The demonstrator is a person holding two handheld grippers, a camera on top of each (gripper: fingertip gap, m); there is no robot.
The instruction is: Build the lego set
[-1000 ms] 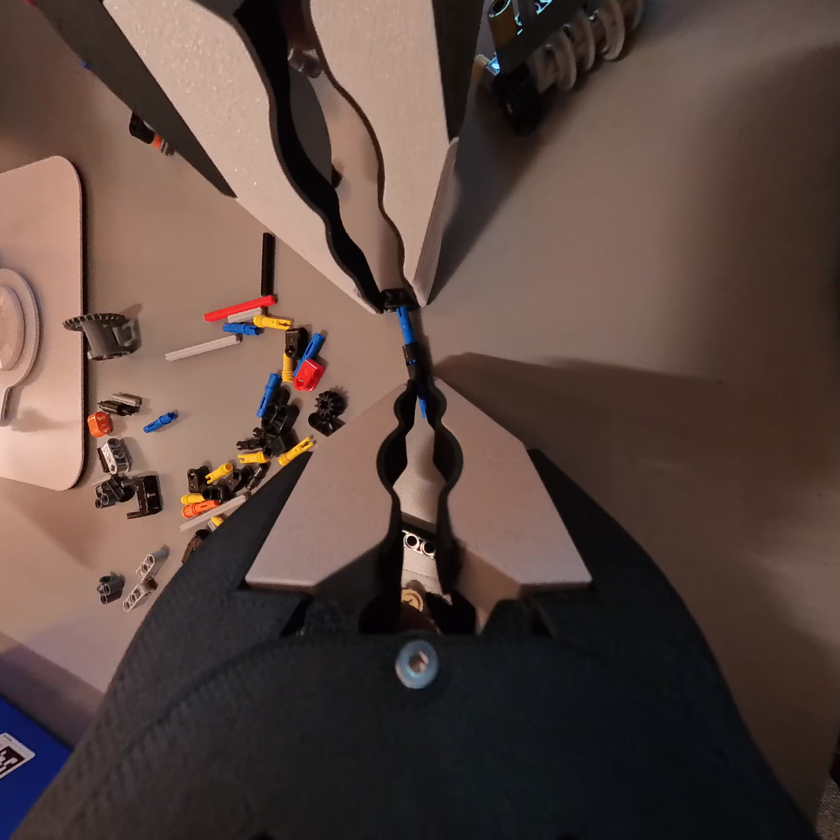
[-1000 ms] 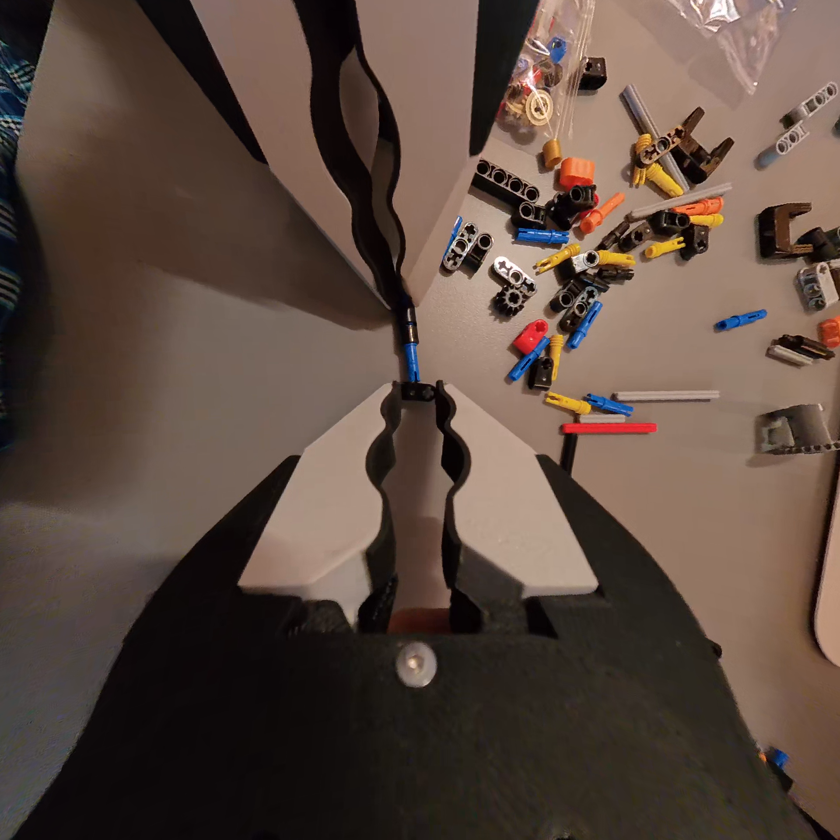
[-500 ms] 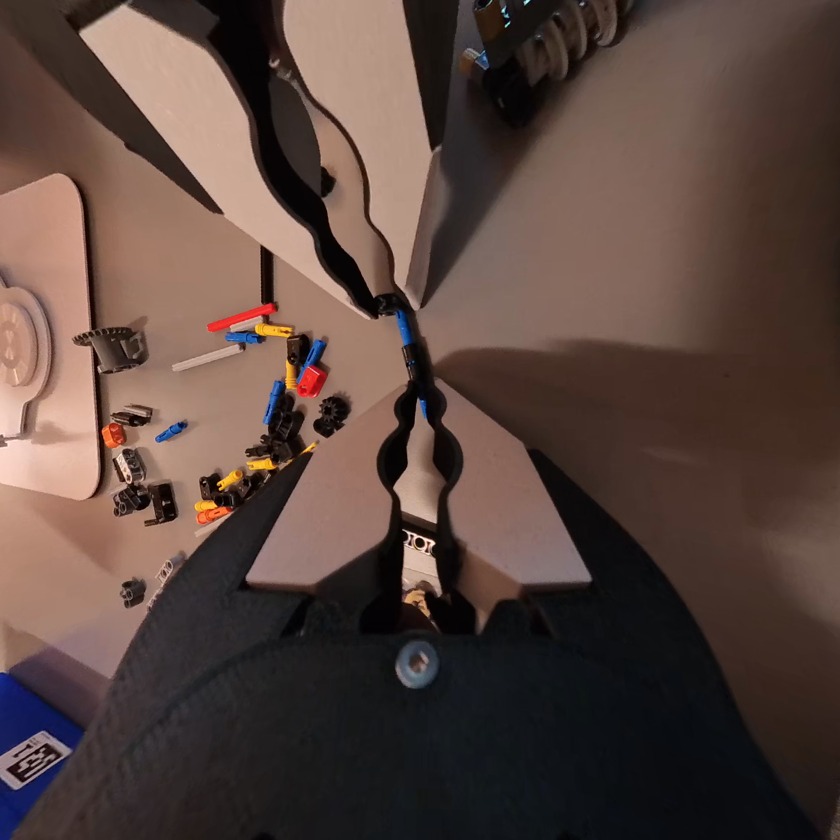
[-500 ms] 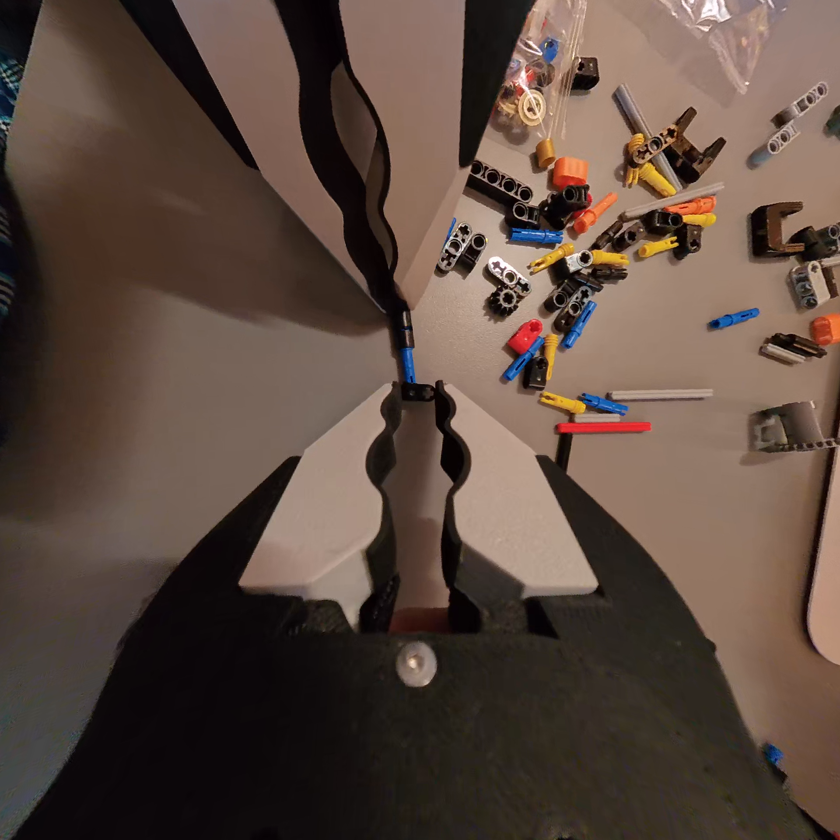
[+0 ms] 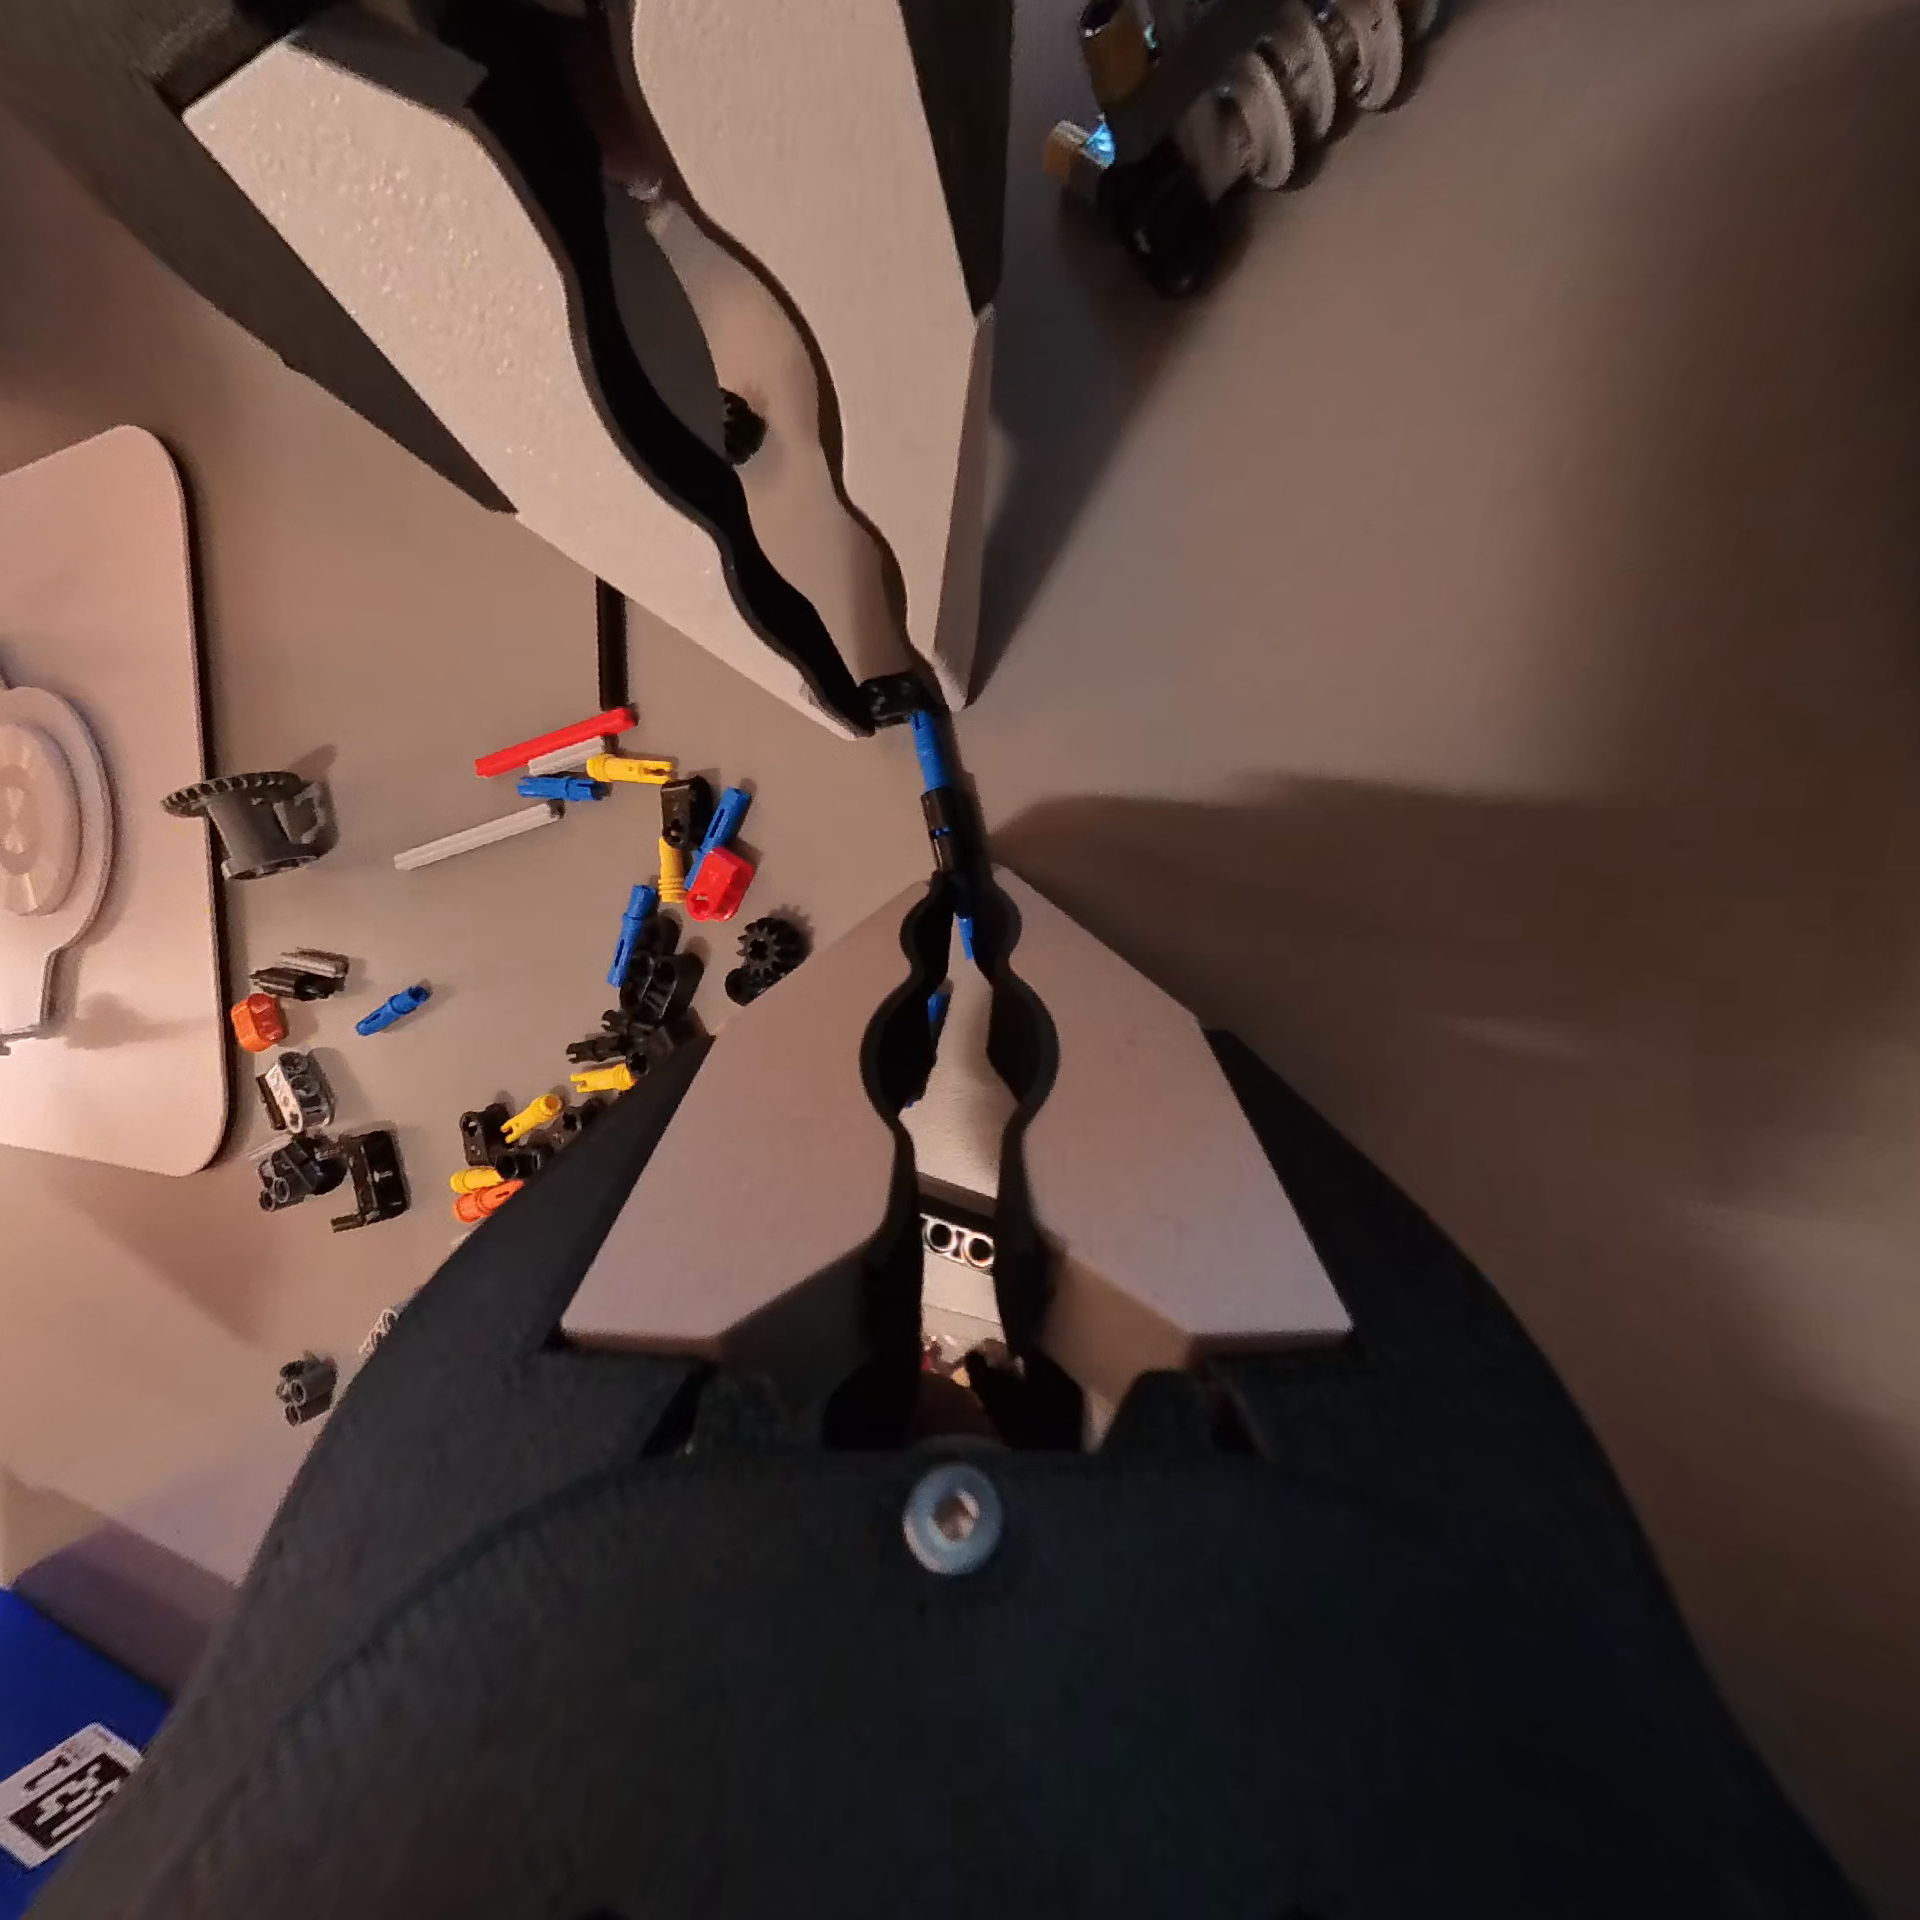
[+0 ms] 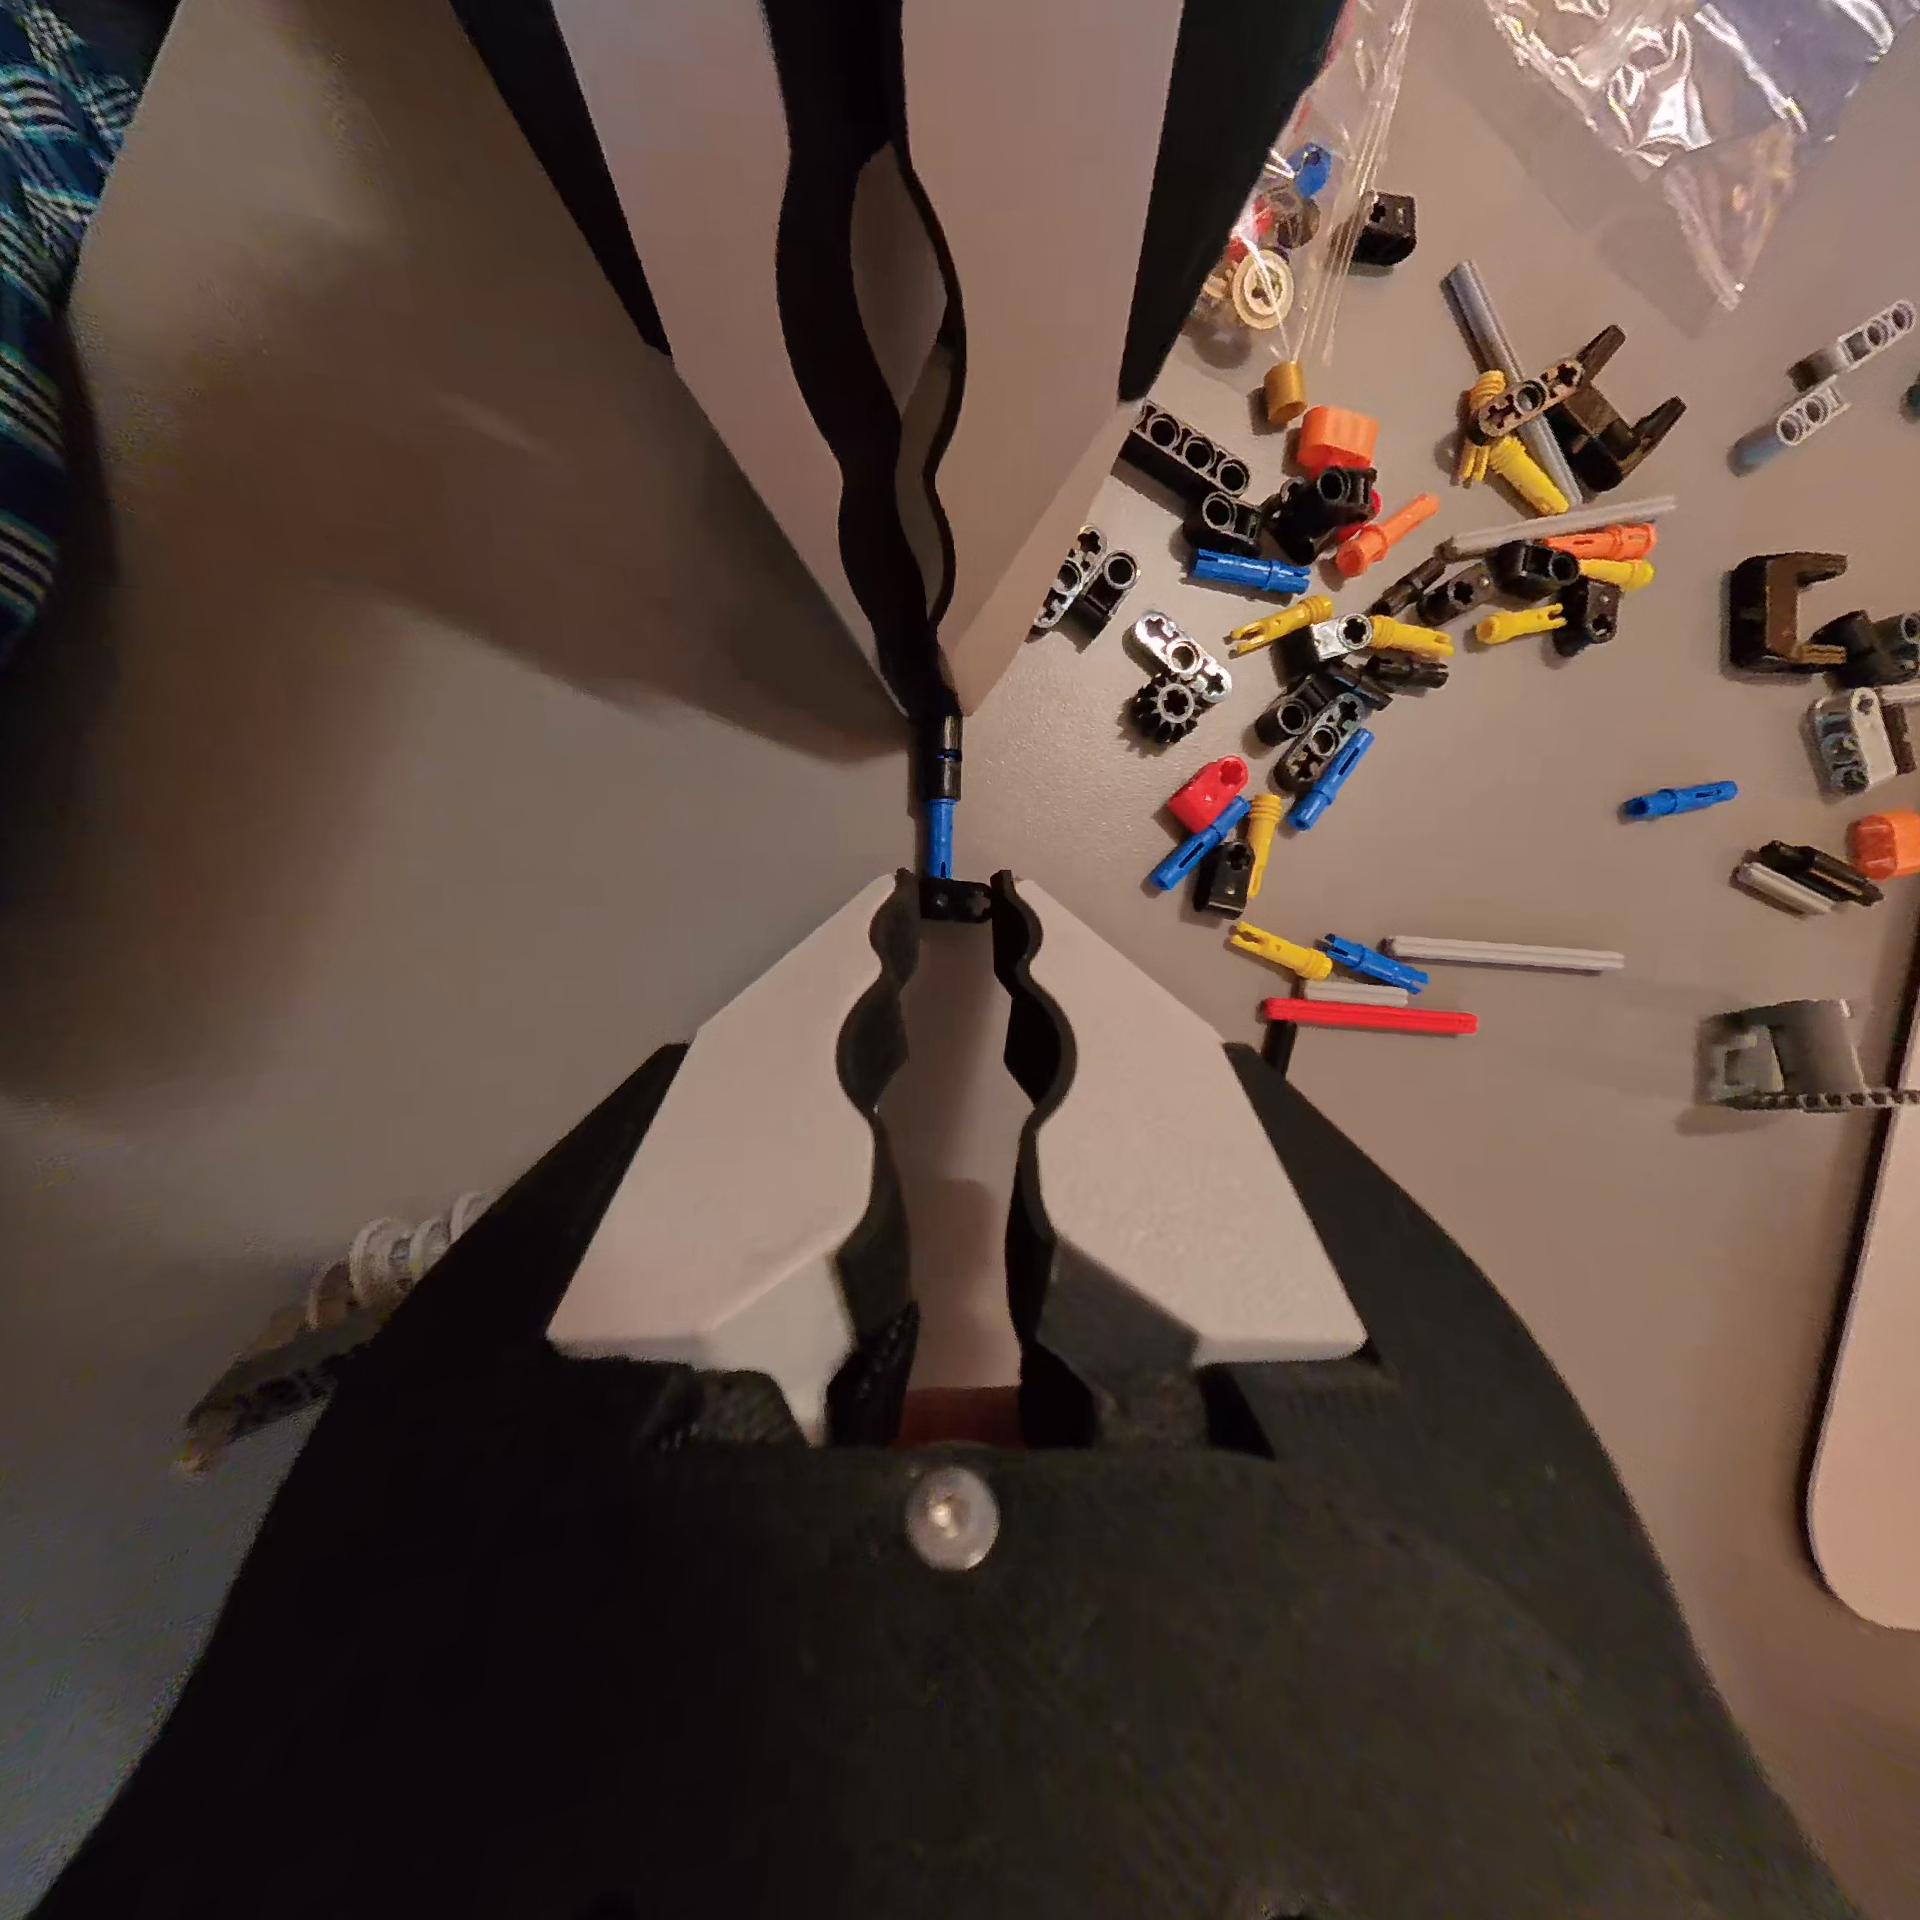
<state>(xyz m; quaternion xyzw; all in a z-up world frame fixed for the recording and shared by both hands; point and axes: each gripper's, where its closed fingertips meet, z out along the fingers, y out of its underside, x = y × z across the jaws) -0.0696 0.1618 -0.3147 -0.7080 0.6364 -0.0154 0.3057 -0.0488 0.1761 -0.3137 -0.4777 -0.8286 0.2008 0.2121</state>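
Far out to the left of the left gripper (image 5: 951,914), loose lego pieces (image 5: 665,935) are lying scattered on the grey table (image 5: 1455,623), kept within reach. The left gripper is pinching the blue-and-black pin stack (image 5: 940,800) by its near end, fingertips clamped tight, holding it in line. Straight ahead, tip to tip, the right gripper (image 6: 961,896) is gripping a small black connector (image 6: 956,899), presenting its hole to the pin's blue end; they are touching, seemingly for pressing together
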